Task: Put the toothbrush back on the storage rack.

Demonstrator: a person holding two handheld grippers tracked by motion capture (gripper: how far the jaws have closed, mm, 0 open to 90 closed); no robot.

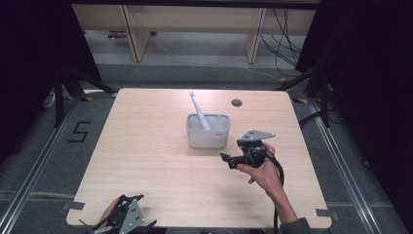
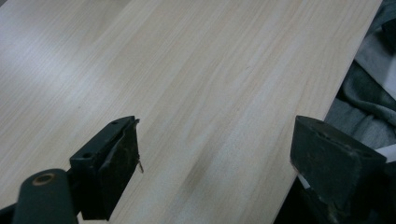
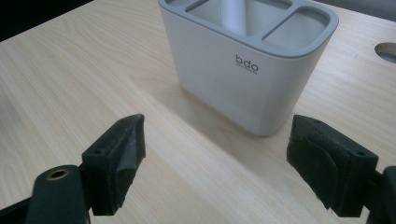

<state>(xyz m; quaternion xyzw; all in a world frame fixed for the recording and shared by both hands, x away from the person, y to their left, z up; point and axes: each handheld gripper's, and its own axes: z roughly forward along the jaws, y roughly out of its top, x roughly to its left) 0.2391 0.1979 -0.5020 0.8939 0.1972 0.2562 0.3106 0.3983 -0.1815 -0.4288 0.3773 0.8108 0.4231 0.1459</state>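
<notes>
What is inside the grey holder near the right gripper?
A white toothbrush stands tilted in the holder, its head leaning out toward the far left. The right gripper view shows a divided rim with side compartments; the walls hide the toothbrush's lower end.

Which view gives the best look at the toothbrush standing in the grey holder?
The high view: the toothbrush shows whole, head up, leaning toward the far left out of the holder. The right gripper view catches just a blurred stub of its handle inside the middle compartment, cut off by the top edge. The left gripper view looks across bare table.
</notes>
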